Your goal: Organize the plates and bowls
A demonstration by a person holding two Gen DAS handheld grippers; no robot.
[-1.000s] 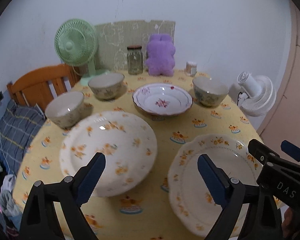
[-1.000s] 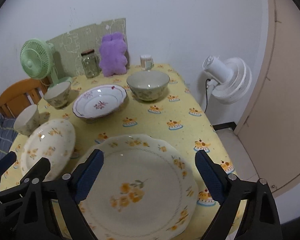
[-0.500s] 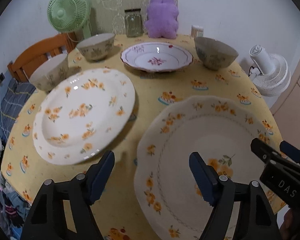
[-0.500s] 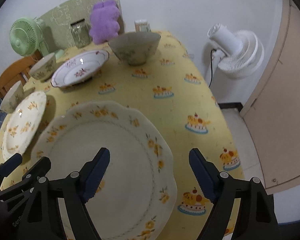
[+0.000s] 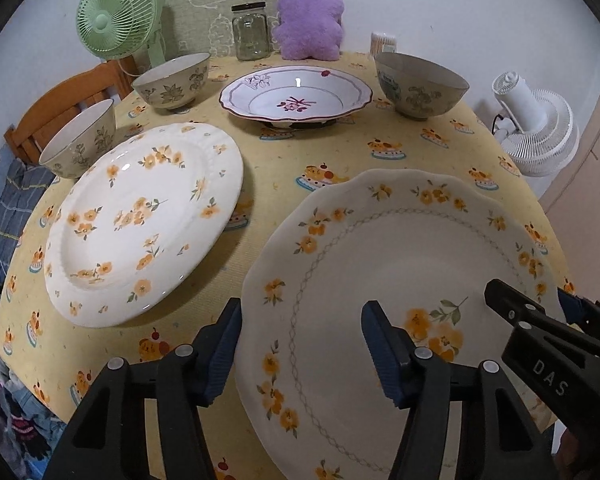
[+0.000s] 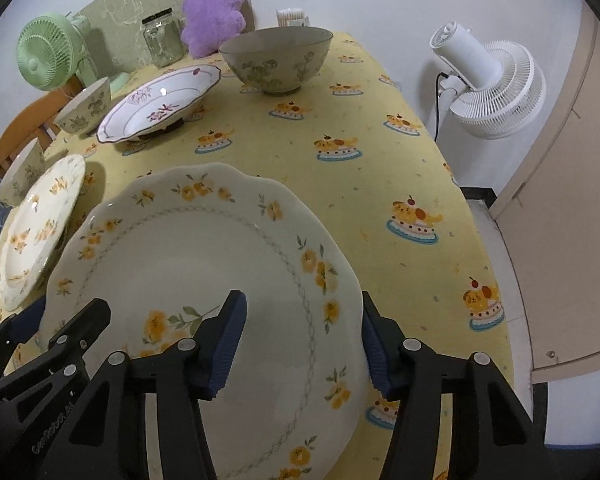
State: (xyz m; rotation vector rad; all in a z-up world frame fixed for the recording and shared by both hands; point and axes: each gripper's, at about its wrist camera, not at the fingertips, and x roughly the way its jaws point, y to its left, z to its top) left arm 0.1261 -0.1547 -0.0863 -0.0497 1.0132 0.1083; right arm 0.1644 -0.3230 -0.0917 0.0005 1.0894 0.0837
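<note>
A scalloped cream plate (image 5: 400,264) with orange flowers lies at the near right of the table; it also shows in the right wrist view (image 6: 204,264). My left gripper (image 5: 300,344) is open, its fingers straddling the plate's left rim. My right gripper (image 6: 300,340) is open, straddling the plate's right rim. A round flowered plate (image 5: 140,216) lies to the left. A purple-trimmed deep plate (image 5: 296,94) sits behind. Three patterned bowls stand at the back right (image 5: 420,84), back left (image 5: 172,84) and far left (image 5: 80,140).
A green fan (image 5: 116,16), a glass jar (image 5: 251,36), a purple plush (image 5: 310,24) and a toothpick holder (image 5: 384,42) stand along the wall. A white floor fan (image 6: 488,80) stands right of the table. A wooden chair (image 5: 60,108) is at the left.
Both grippers have moved down and forward to the scalloped plate, and their jaws now straddle its left and right rims. The dishes have not moved.
</note>
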